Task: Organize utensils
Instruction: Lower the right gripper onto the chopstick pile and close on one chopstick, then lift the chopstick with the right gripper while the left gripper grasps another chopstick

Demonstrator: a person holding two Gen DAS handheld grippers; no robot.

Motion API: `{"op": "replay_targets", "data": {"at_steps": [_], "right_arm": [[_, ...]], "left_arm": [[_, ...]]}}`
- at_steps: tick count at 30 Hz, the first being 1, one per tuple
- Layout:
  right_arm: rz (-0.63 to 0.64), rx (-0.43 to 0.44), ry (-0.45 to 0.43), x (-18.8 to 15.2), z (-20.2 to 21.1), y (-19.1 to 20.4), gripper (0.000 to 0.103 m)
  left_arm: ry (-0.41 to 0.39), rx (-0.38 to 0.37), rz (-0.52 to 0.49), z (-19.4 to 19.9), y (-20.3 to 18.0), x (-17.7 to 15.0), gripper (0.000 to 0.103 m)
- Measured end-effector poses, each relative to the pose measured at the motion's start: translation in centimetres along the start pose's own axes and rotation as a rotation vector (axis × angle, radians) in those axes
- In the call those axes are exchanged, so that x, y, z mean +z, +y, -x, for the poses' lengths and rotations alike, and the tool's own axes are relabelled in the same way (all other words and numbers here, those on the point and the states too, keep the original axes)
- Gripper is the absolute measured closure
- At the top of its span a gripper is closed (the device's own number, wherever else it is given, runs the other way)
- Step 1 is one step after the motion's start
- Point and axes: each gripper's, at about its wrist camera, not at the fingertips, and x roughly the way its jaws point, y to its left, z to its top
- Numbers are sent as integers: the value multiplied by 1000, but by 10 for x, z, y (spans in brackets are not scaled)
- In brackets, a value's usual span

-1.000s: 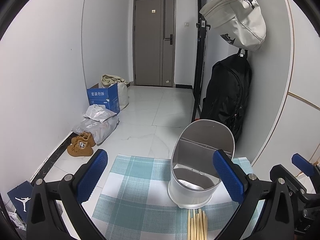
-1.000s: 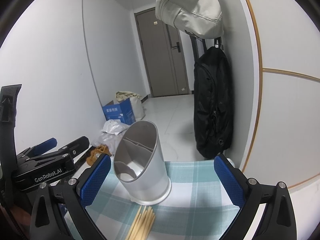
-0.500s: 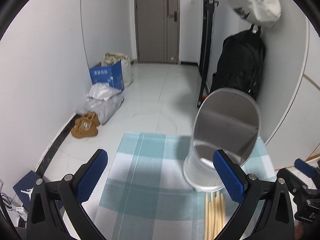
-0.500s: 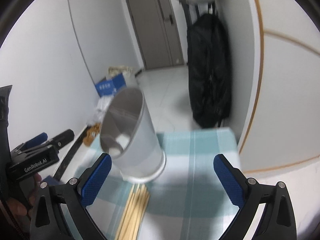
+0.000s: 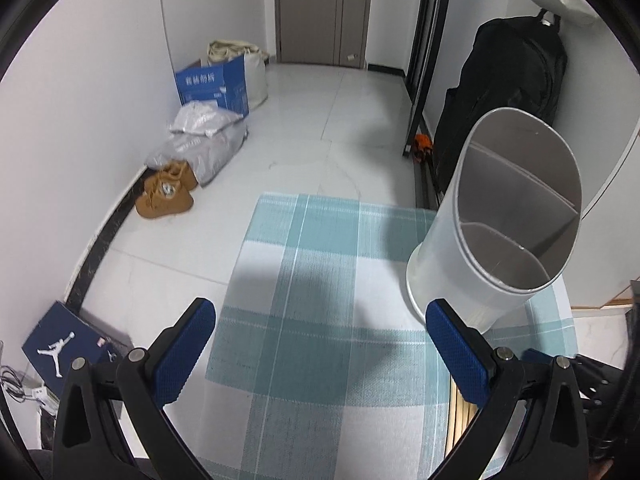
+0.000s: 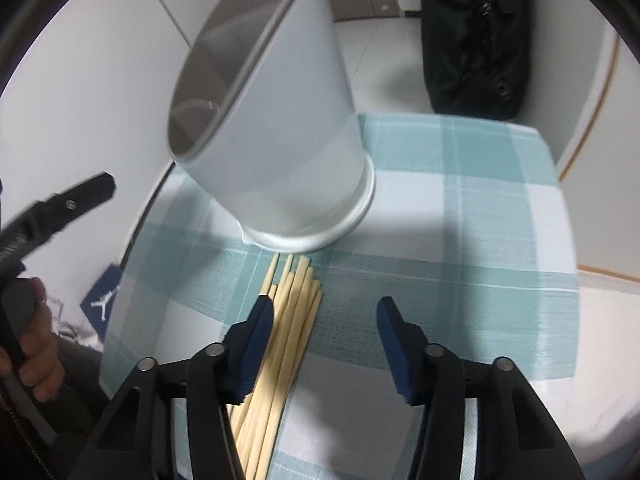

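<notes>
A white utensil holder [image 6: 288,128] with inner dividers stands on the teal checked cloth [image 6: 460,216]; the left wrist view shows the holder [image 5: 500,232] at the right. Several pale wooden chopsticks [image 6: 286,340] lie in a bundle just in front of its base. My right gripper [image 6: 326,312] hovers low over them, its jaws closing, the left pad beside the bundle's left edge and not pressing on it. My left gripper [image 5: 320,322] stands open above bare cloth [image 5: 304,320], left of the holder; a few chopsticks [image 5: 460,420] peek out past its right finger.
The cloth covers a small table [image 5: 248,280] whose left and far edges drop to a white tiled floor. Beside the wall lie brown shoes [image 5: 166,190], bags and a blue box [image 5: 214,84]. A black backpack [image 6: 472,32] hangs behind the holder. A hand [image 6: 36,352] grips the left tool's handle.
Both grippers have tipped downward and sunk toward the table. The right gripper's jaws have narrowed markedly and now sit over the chopsticks. The holder looms larger in both views.
</notes>
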Motion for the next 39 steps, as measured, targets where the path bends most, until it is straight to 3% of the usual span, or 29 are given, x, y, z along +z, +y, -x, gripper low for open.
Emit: {"op": "replay_targets", "data": {"at_steps": [9, 12, 14, 19, 25, 31, 33, 37, 39], "right_arm": [[32, -16, 45, 6, -24, 17, 68], [44, -22, 54, 4, -31, 20, 82], [50, -31, 60, 4, -33, 22, 96], [18, -9, 59, 5, -29, 20, 97], [-44, 49, -10, 8, -3, 8, 99], [-134, 108, -89, 10, 31, -15, 99], [-179, 127, -114, 12, 41, -24, 99], [-232, 144, -156, 11, 54, -31, 99], [-238, 145, -176, 14, 58, -41, 99]], "left_arm": [[68, -16, -27, -8, 4, -9, 1], [83, -11, -39, -11, 3, -11, 1], [98, -8, -44, -14, 0, -13, 1], [136, -21, -58, -19, -7, -17, 1], [198, -82, -91, -21, -26, -29, 1], [269, -217, -143, -15, -51, -43, 1], [275, -238, -180, -12, -62, -45, 7], [298, -248, -231, -14, -75, -48, 30], [313, -257, -234, -14, -78, -49, 35]]}}
